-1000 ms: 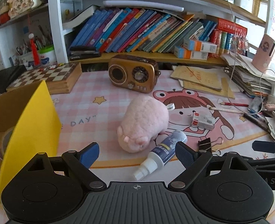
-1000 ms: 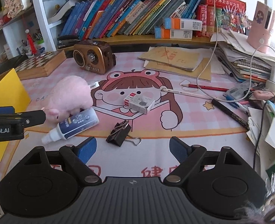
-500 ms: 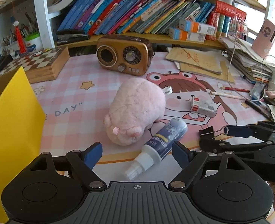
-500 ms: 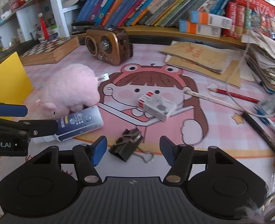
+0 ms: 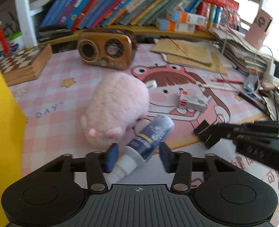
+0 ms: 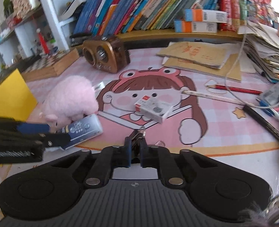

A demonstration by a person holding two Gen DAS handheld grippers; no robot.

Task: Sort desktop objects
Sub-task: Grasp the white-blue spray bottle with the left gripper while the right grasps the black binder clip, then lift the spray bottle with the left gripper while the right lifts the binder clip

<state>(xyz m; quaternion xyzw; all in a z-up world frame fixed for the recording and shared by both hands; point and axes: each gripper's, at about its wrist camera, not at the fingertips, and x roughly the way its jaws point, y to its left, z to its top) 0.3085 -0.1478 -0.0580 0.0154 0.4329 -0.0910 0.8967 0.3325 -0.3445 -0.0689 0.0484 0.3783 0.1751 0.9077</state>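
Note:
A blue-and-white spray bottle lies on the pink desk mat beside a pink plush pig. My left gripper straddles the bottle's white neck end, its jaws narrowed but with a gap on the right side. My right gripper is shut on a black binder clip, which also shows in the left wrist view. A small white box lies on the mat beyond the clip. The bottle and pig show in the right wrist view.
A yellow box wall stands at the left. A brown radio, a chessboard box, a shelf of books, paper stacks, pencils and cables crowd the back and right.
Both grippers moved forward and down. The left jaws narrowed around the spray bottle. The right jaws closed onto the binder clip.

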